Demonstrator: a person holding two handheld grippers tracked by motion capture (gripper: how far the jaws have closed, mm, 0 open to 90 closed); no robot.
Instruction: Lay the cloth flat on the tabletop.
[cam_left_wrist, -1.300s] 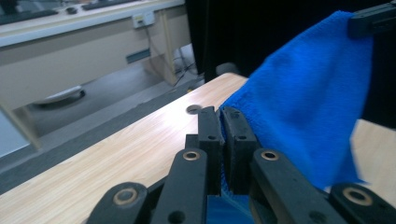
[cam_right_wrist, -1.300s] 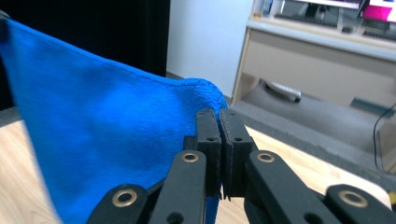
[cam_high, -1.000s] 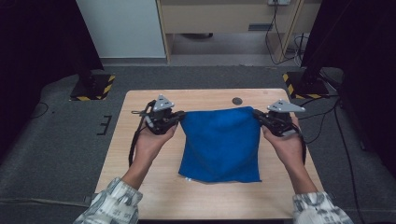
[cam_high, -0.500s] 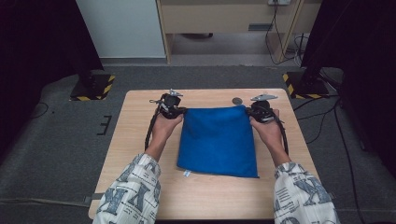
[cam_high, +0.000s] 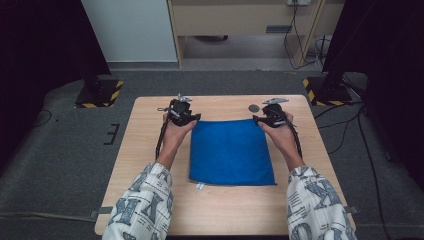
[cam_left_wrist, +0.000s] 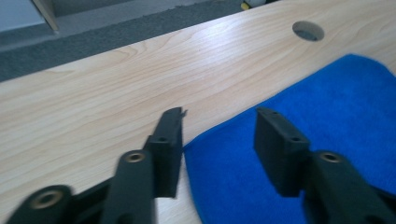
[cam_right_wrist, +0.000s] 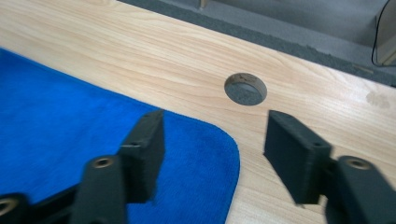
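blue towel (cam_high: 231, 152) flat | cable hole (cam_high: 254, 108) beside its far corner | table (cam_high: 150, 135) bare around

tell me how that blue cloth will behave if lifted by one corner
The blue cloth looks soft and folded flat, so it would likely droop and unfold. Its fuzzy pile probably grips the jaws well. It seems light.

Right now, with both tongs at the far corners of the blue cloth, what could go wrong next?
1. Both jaw pairs have just been opening; the left tongs straddle the cloth edge, so lifting away could snag and ruck the corner.
2. The right tongs sit close to the table hole; a push forward might drag the corner over it.
3. A small white tag sticks out at the near edge, so the fold may look untidy.
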